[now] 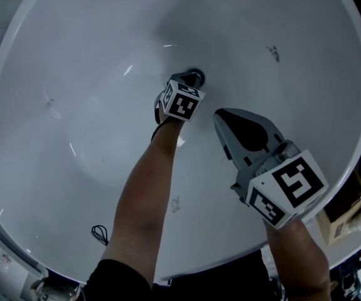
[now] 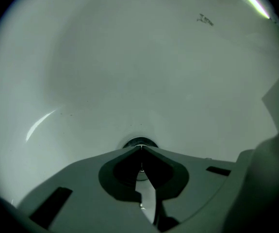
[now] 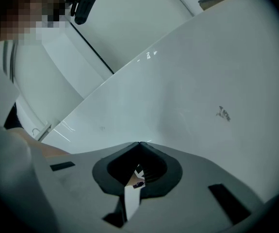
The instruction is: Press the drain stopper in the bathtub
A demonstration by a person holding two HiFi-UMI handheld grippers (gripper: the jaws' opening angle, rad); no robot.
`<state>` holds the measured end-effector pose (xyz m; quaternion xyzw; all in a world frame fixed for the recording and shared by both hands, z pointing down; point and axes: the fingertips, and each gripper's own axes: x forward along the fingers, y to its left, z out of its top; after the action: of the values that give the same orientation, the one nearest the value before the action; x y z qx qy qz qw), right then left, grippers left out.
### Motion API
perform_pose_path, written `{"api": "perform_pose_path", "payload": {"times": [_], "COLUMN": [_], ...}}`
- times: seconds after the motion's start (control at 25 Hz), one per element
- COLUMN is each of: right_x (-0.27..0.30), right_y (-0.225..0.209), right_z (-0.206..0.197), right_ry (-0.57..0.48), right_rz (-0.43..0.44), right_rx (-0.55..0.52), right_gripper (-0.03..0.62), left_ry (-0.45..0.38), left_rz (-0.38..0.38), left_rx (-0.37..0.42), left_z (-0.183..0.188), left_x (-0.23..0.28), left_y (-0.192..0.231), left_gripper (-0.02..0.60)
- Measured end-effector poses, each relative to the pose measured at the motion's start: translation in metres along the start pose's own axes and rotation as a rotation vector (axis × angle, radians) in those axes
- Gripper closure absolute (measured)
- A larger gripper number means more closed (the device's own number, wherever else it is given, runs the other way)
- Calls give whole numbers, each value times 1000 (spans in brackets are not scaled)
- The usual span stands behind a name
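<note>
R gripper [image 1: 220,114] sits nearest the head cam, hanging over the tub's near slope, well apart from the drain. Its fingers are pressed tip to tip w/ nothing between them.

Drain stopper [image 1: 197,76]: round chrome cap set at the lowest part of the white bathtub [image 1: 92,74] floor. Prob. a sprung push-type, but that's a guess from its look. Should be rigid metal, smooth and likely slippery, not fragile. No grip needed: push straight down on the cap's centre w/ closed tips. An off-centre push could skid off onto the enamel.

L gripper [image 1: 188,79] is down at the drain, forearm reaching in from the near rim. In the left gripper view its fingers [image 2: 217,193] are closed, tips meeting, holding nothing. The tips sit right at the stopper's near edge, w/ the chrome ring showing just beyond them and a bit of chrome visible through the hollow behind the tips. Can't tell if they touch the cap or hang just above it.

Further out, the tub wall is glossy and bare except a small dark scuff [image 1: 273,53] on the far side, well apart from the drain. A small black loop [image 1: 100,232] lies on the near slope, too small to identify.
</note>
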<state>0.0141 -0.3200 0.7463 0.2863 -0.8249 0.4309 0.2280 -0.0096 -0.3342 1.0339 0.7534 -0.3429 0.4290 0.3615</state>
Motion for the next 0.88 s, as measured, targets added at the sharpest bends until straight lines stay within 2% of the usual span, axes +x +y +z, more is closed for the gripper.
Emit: {"api": "perform_pose_path", "payload": {"times": [0.12,0.28,0.48,0.76,0.88], "right_x": [0,0,0,0,0], "right_y": [-11,-13,-13,-14,-16], "right_z": [0,-3,-2,-2,-3], "right_ry": [-1,3,-6,-12,-8], "right_rz": [-30,-39,-30,-33,-39], "right_rx": [2,19,48,80,93], "right_gripper": [580,580,580,580,580], "left_ry": [-9,-4,-2,7,16], "left_rz": [12,5,-12,3,14], "left_rx": [6,-36,-1,51,48], "left_z": [6,8,12,17,17], "left_x": [3,2,4,9,9], "left_y": [6,11,4,-5,-5], "left_gripper": [561,561,564,566,566]}}
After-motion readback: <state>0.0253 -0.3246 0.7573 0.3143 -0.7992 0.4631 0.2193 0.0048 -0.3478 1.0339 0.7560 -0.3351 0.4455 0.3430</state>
